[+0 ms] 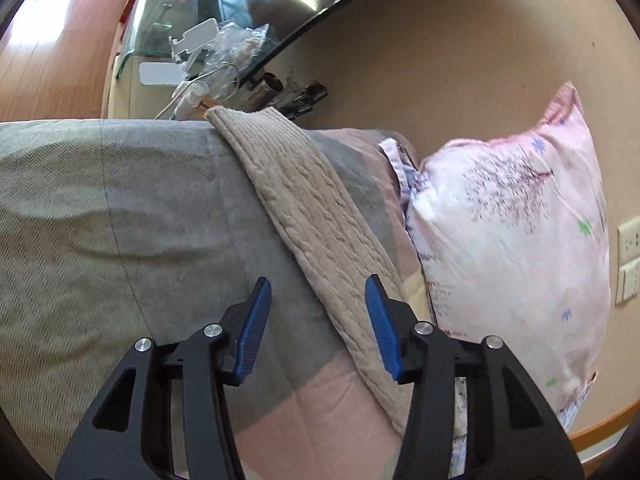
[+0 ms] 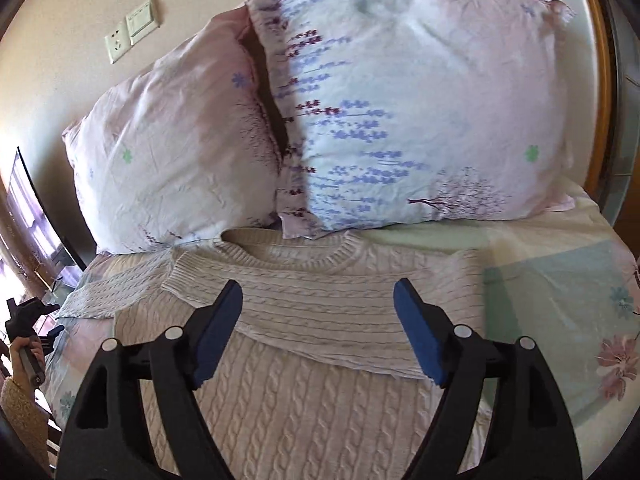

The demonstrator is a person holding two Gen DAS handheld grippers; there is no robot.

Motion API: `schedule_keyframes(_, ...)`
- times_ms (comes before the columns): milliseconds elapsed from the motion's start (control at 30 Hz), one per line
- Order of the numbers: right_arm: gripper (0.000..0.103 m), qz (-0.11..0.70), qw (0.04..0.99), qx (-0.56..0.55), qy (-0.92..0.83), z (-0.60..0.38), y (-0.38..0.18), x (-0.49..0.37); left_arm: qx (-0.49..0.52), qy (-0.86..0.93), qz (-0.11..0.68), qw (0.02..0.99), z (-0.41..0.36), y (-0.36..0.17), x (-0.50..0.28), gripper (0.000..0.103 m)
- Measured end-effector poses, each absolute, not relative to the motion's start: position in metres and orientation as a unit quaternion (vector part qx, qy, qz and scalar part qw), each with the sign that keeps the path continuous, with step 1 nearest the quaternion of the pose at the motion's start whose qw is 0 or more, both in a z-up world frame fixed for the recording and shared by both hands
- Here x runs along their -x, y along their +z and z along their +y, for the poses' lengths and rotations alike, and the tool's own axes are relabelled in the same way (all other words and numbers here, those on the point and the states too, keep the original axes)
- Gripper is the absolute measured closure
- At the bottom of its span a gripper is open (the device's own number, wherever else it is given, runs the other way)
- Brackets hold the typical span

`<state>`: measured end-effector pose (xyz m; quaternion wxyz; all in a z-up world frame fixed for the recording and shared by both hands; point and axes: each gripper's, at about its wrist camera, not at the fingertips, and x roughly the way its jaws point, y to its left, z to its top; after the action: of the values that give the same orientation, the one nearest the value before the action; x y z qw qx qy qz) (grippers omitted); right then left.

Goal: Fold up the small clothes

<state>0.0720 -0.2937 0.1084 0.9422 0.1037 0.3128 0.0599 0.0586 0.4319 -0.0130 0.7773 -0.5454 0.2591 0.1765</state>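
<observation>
Right gripper [image 2: 318, 328] hangs over the sweater's chest, jaws spread wide, nothing between them; looks parked there because the sleeve fold under it is already laid and needs no holding. Sweater [image 2: 304, 392] is a cream cable-knit lying flat on the bed sheet [image 2: 560, 300], collar toward the head end of the bed and touching the pillows' lower edges. One sleeve [image 2: 320, 312] is folded across the chest, cuff end toward the left side, so the body is narrowed on the right already. The other sleeve [image 2: 116, 292] is out flat toward the bed's left edge, not yet folded, which is likely why the left gripper sits on that side. Left gripper [image 1: 318, 312] is also wide open and empty, hovering just above that outstretched sleeve [image 1: 304, 216], which runs away from it toward the bed's far edge; my read is it's lining up to pinch the sleeve near the cuff and carry it across. Beyond: two floral pillows [image 2: 420, 92] stacked against the headboard end, a glass-topped side table [image 1: 224, 12] with clutter past the bed's edge, wall outlets [image 2: 130, 28].
</observation>
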Motion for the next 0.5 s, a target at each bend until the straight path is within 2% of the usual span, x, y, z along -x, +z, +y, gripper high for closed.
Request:
schedule_keyframes(133,0.025,0.321,0.940,-0.109,0.045,-0.301,0.096,-0.072,0.569,0.178,0.240,0.766,0.450,-0.022,-0.069,0.065)
schedule_keyframes(167,0.025,0.322,0.939,-0.109,0.044,-0.302,0.094,-0.071,0.578,0.182,0.236,0.759,0.456,-0.026,-0.072,0.073)
schedule_keyframes(200,0.025,0.324,0.939,-0.110,0.044,-0.303,0.092,-0.070,0.588,0.187,0.229,0.753,0.463,-0.030,-0.073,0.077)
schedule_keyframes(267,0.025,0.326,0.937,-0.115,0.047,-0.305,0.088,-0.068,0.594,0.192,0.226,0.748,0.472,-0.035,-0.078,0.096)
schedule_keyframes(367,0.024,0.329,0.936,-0.116,0.044,-0.313,0.081,-0.063,0.545,0.182,0.222,0.788,0.458,-0.012,-0.086,0.097)
schedule_keyframes(500,0.024,0.328,0.936,-0.127,0.022,-0.336,0.077,-0.054,0.398,0.070,0.195,0.894,0.364,0.075,-0.107,0.097)
